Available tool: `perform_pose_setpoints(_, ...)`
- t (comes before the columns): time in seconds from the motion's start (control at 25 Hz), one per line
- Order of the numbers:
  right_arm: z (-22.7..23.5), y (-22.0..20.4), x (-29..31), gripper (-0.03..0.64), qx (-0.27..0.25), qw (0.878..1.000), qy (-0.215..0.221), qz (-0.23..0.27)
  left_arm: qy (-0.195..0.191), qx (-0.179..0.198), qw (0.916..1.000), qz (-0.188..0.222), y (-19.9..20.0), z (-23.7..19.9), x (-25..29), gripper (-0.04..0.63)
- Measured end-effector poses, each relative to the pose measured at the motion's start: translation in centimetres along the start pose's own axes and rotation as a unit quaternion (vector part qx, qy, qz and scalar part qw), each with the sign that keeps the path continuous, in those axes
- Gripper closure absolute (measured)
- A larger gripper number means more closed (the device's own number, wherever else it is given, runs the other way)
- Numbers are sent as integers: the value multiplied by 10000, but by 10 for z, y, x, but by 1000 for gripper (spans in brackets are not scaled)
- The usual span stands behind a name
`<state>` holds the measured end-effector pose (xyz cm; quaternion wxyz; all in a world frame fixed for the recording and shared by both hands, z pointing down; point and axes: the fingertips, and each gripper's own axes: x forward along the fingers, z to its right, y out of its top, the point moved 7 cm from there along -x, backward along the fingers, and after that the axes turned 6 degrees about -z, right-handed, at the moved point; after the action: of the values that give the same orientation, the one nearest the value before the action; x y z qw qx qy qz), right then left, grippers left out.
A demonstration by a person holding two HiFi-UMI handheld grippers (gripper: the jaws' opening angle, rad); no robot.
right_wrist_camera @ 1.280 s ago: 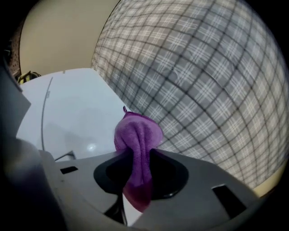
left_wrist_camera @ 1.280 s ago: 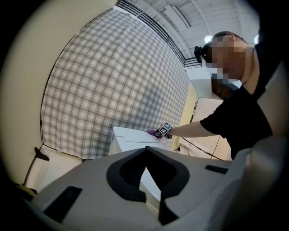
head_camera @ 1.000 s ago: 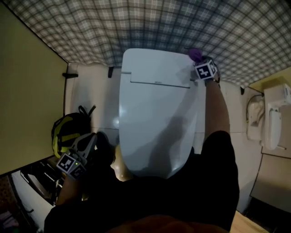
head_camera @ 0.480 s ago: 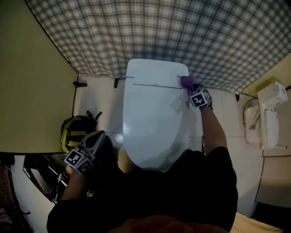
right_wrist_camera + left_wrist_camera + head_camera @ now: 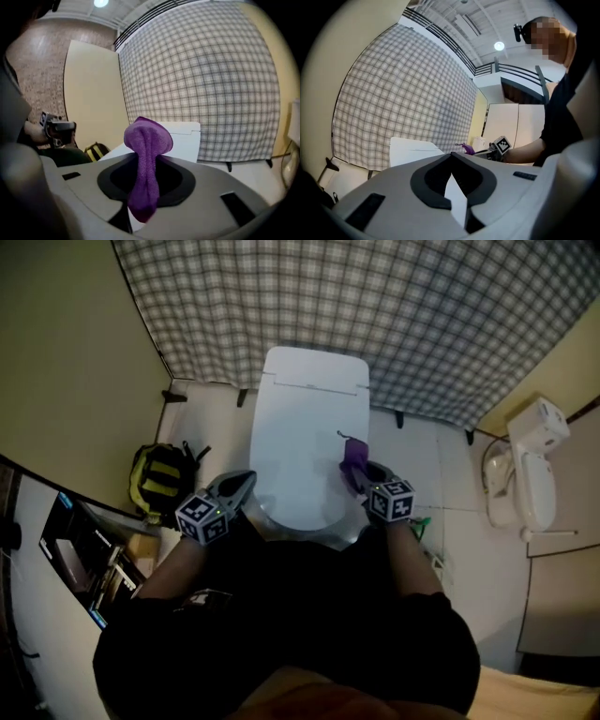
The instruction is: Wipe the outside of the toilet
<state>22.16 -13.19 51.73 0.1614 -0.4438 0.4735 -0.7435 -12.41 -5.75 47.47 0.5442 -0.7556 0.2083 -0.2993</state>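
Head view: white toilet (image 5: 305, 442), lid down, standing against a plaid wall (image 5: 394, 315). The right gripper (image 5: 361, 472) sits at the right edge of the lid, toward its front, jaws clamped on a purple cloth (image 5: 354, 456) that lies against that edge. The left gripper (image 5: 244, 482) is at the front left edge of the toilet and carries nothing. A yellow and black backpack (image 5: 157, 479) is on the floor left of the toilet, and a white fixture (image 5: 525, 474) is well apart on the right. Left gripper view: left gripper (image 5: 451, 155) with jaw tips meeting and nothing between them. Toilet (image 5: 410, 149) is beyond the jaws, plaid wall (image 5: 408, 89) behind it, and the right gripper (image 5: 499, 146) with the purple cloth (image 5: 467, 149) is across the lid. Right gripper view: right gripper (image 5: 144, 161) closed on the purple cloth (image 5: 147, 138), which bulges above the jaw tips and hangs down between them. Toilet (image 5: 185, 136) is ahead, plaid wall (image 5: 201, 70) behind, left gripper (image 5: 58, 127) at far left, and backpack (image 5: 96, 151) low beside the toilet.
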Motion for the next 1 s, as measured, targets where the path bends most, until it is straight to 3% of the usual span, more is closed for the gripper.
perform_pose_setpoints(0.12, -28, -21, -22, 511, 267, 9990, 346, 127, 61, -23, 9999, -85, -17, 10, 5, 603)
perform_pose_setpoints(0.36, -32, -49, -41, 511, 287, 9991, 210, 219, 212, -168, 9996, 13, -18, -5, 9, 603)
perform_pose_setpoints(0.56, -35, -53, -51, 518, 296, 9965, 380, 683, 256, -583, 9979, -105, -29, -13, 13, 603)
perform_pose_setpoints(0.76, -45, -58, -35, 520, 79, 9977, 472, 475, 183, -422, 9986, -273, -34, -6, 14, 603)
perform_pose_setpoints(1.0, -50, -58, -24, 520, -34, 9981, 521, 316, 272, -578, 9977, -219, -34, -13, 4, 603)
